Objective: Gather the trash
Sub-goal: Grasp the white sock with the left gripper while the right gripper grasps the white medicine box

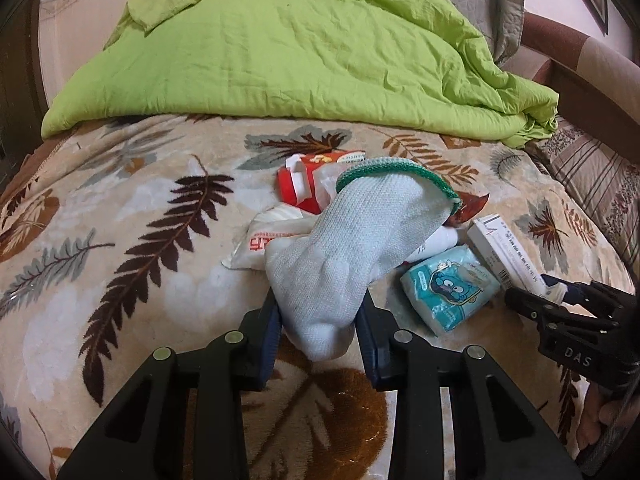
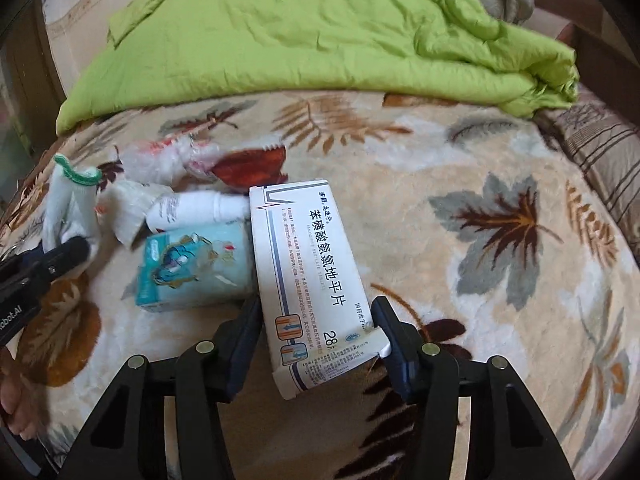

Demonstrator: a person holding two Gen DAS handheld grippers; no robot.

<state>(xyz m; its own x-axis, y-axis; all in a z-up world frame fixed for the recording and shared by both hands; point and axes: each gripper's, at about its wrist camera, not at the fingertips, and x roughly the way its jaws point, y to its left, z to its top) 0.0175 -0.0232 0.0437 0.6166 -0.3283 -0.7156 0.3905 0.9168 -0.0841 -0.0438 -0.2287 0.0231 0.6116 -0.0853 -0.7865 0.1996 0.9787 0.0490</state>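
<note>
We judge medicine box [image 2: 312,276] light, crushable: right gripper [image 2: 318,344] clamps its near end. Left gripper [image 1: 318,322] pinches limp glove [image 1: 340,248], left of box.

Trash pile mid-blanket [image 1: 120,240], quilt [image 1: 300,48] behind it. Sock [image 1: 340,248] in left gripper [image 1: 318,320], tissue pack [image 1: 448,288] right of it, box [image 2: 308,264] in right gripper [image 2: 316,332].
</note>
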